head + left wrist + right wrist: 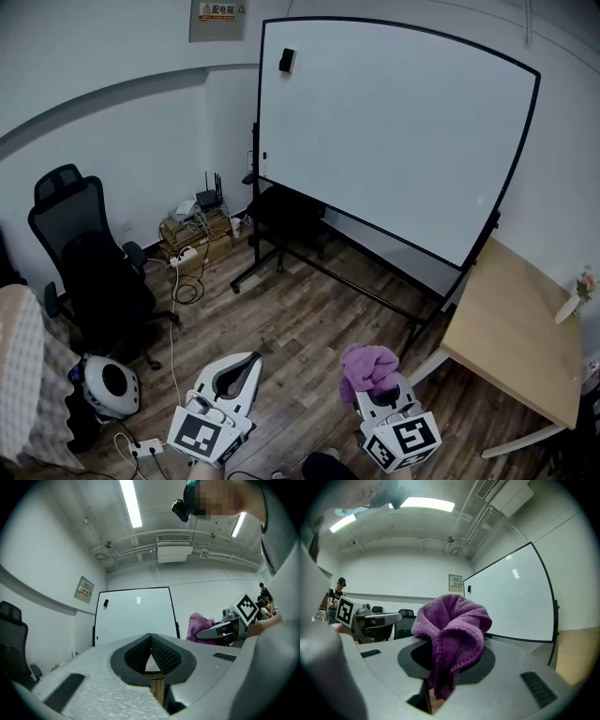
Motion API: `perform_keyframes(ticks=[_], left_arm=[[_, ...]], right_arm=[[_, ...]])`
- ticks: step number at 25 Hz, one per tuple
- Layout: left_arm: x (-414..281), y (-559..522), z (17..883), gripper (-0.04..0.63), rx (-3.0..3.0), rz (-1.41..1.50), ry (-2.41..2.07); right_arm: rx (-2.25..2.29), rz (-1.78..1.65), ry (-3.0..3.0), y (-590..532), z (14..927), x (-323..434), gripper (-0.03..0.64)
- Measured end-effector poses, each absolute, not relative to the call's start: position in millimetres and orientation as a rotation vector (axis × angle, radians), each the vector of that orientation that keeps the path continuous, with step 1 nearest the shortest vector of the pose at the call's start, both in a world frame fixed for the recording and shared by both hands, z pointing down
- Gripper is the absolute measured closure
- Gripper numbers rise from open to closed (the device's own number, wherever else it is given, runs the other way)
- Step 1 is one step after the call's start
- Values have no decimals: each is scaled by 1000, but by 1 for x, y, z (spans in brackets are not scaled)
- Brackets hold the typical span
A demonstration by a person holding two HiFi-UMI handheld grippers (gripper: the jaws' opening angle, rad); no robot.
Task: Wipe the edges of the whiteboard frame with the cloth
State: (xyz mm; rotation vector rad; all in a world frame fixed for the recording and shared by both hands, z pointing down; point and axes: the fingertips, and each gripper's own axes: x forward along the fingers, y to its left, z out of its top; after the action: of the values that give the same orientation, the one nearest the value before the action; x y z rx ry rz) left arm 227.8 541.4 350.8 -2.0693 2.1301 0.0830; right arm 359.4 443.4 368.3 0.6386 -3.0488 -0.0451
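Observation:
A large whiteboard [394, 131] with a thin black frame [260, 103] stands on a black rolling stand across the room. It also shows far off as the whiteboard [133, 616] in the left gripper view and the whiteboard [513, 602] in the right gripper view. My right gripper [382, 386] is shut on a bunched purple cloth [367, 367], seen up close as the cloth [452, 630]. My left gripper [236, 375] is shut with nothing in it, its jaws pressed together [151, 656]. Both grippers are low and well short of the board.
A small black eraser [287, 60] sticks to the board's upper left. A black office chair [89, 262] stands left, with boxes and a router [195, 230] by the wall. A wooden table [514, 328] sits right. Cables and a power strip [145, 448] lie on the wood floor.

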Motion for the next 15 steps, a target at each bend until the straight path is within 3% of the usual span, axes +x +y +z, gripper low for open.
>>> perform_keyframes(ticks=[15], left_arm=[[159,466,343,578,-2034,80,2143]], right_arm=[[515,-22,-3082,366,367,271,532]])
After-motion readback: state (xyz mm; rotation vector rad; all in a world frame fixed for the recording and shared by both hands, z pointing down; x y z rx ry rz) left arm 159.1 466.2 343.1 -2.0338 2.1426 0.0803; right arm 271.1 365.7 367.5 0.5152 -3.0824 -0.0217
